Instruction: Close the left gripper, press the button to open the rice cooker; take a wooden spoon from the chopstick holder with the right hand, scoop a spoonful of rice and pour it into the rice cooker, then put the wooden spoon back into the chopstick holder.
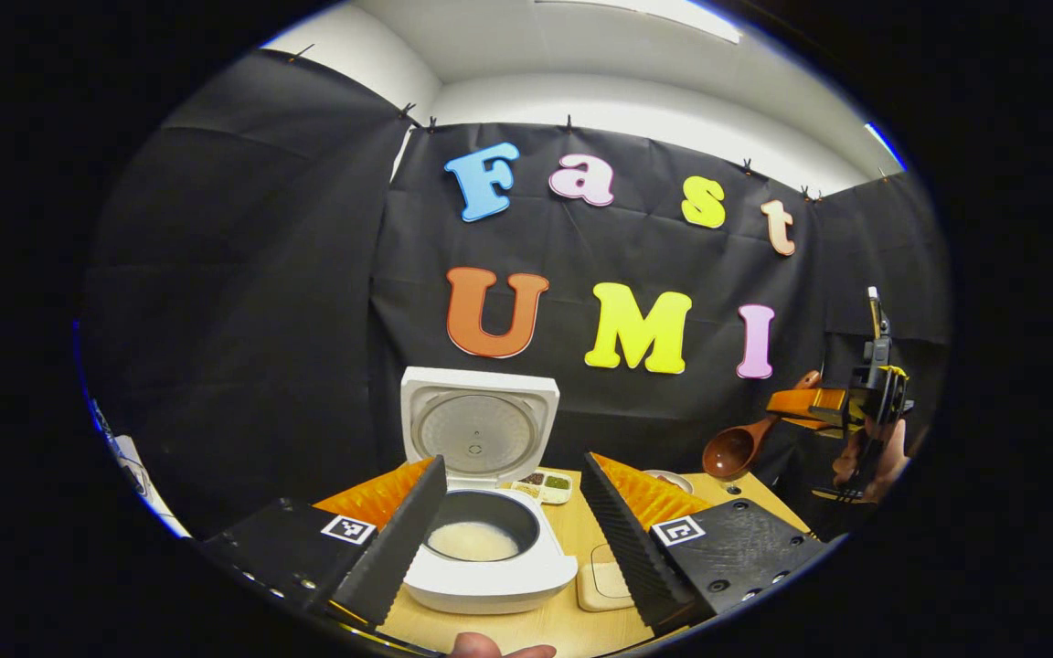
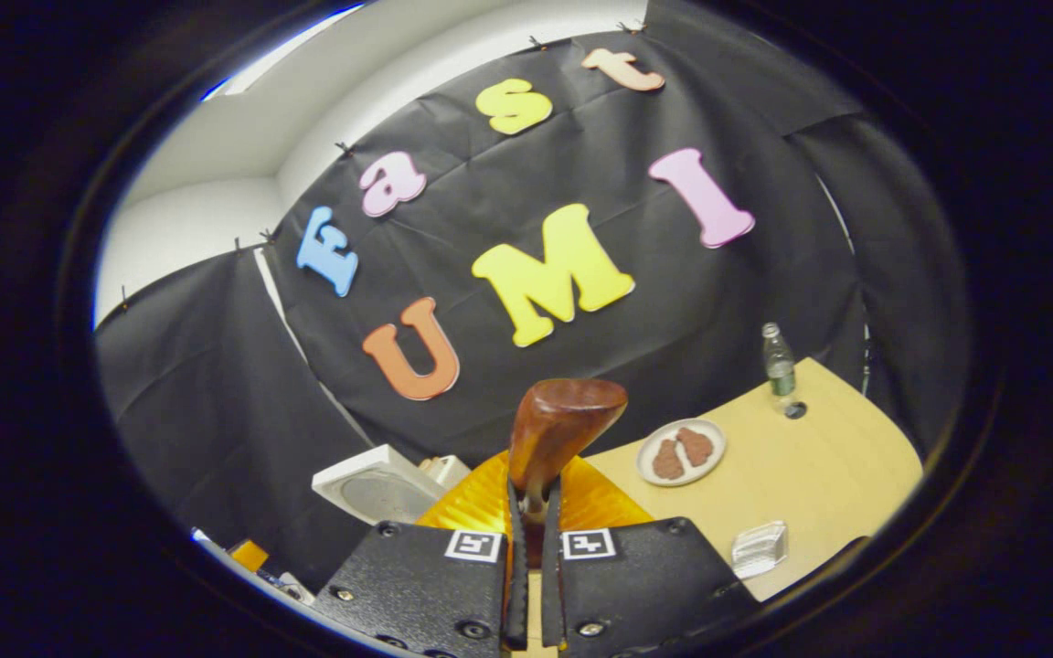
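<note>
Wooden spoon (image 2: 563, 429) pinched by the handle between the pressed-in jaws of the right gripper (image 2: 534, 548), bowl sticking up at 12 o'clock in the right gripper view, tilted and held clear above the table (image 2: 819, 466). Cannot tell whether any rice sits in the bowl.

Jaws of the left gripper (image 1: 513, 530) spread wide, holding nothing, framing the rice cooker (image 1: 490, 548) between them in the left gripper view. Lid (image 1: 479, 425) standing upright at 12 o'clock, so button step judged done. Pale rice or water visible in the pot (image 1: 473, 541). Small divided tray (image 1: 547, 482) of grains just beyond the cooker, toward 1 o'clock. Same spoon seen from here at 3 o'clock, well apart from the cooker, bowl hanging down to the left.

Farther out in the right gripper view: plate (image 2: 680, 451) with brown pieces at 2 o'clock, bottle (image 2: 777, 360) beyond it, clear wrapper (image 2: 758, 546) at 4 o'clock.

Step in hand, as judged: spoon carried in the air, either toward the rice or toward the pot. Next move calls for bringing the bowl over the open pot, level until above it, then tipping.
</note>
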`<action>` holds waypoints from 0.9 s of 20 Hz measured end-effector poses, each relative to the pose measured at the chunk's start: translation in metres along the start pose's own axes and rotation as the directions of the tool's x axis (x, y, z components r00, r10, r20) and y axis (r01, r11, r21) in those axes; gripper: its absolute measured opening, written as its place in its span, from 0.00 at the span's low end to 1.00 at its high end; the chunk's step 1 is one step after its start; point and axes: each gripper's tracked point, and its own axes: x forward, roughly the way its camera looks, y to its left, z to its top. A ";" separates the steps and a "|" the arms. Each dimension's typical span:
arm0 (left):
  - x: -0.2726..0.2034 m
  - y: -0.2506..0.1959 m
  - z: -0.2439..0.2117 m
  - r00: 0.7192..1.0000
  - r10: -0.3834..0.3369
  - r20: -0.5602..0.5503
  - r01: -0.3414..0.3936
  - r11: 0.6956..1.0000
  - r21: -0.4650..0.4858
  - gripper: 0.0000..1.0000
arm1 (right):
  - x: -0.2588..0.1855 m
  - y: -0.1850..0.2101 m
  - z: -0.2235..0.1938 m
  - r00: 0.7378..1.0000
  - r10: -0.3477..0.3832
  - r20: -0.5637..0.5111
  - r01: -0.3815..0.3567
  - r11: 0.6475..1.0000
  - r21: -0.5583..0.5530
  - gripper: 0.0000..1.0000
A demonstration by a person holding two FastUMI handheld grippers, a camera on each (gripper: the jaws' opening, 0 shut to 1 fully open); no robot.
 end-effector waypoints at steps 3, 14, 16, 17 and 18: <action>0.011 -0.019 0.002 1.000 -0.025 0.006 0.025 1.000 0.004 0.94 | -0.022 -0.049 0.004 0.996 -0.088 0.016 0.088 0.996 -0.008 0.11; 0.026 -0.071 0.009 0.999 -0.050 -0.021 0.051 0.996 0.066 0.94 | -0.020 -0.174 -0.040 0.960 -0.278 -0.044 0.275 0.960 -0.058 0.11; 0.028 -0.073 0.009 0.999 -0.040 -0.025 0.042 0.997 0.072 0.94 | -0.015 -0.189 -0.053 0.954 -0.292 -0.066 0.288 0.956 -0.059 0.11; 0.027 -0.073 0.007 0.999 -0.033 -0.030 0.035 0.997 0.075 0.94 | -0.011 -0.196 -0.059 0.952 -0.297 -0.076 0.293 0.954 -0.066 0.11; 0.027 -0.073 0.007 0.999 -0.025 -0.034 0.027 0.997 0.078 0.94 | -0.007 -0.203 -0.067 0.948 -0.305 -0.087 0.299 0.951 -0.080 0.11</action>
